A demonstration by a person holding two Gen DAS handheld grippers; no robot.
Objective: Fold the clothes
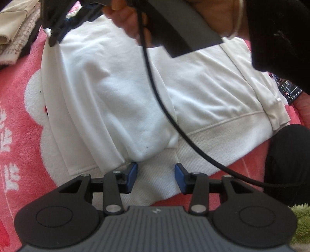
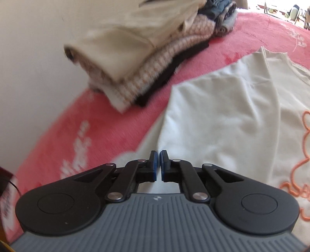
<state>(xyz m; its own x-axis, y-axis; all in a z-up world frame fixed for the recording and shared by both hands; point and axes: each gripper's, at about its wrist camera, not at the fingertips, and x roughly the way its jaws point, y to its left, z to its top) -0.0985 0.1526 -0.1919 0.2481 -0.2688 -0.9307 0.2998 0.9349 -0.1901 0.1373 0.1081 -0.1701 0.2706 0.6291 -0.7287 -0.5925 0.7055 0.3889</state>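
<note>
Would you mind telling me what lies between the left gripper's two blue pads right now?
In the left wrist view, the ribbed hem of the white sweatshirt lies in the gap of the left gripper; the pads stand apart, not pressing it.

A pink fleece blanket (image 2: 58, 135) with white printed figures was spread over the whole work surface. A plain off-white wall (image 2: 33, 58) was seen rising directly behind its far edge. Bright daylight was admitted through a window (image 2: 275, 7) in the far corner, where blurred furniture could barely be made out. A patch of green shaggy rug (image 1: 301, 219) was glimpsed at one edge.
</note>
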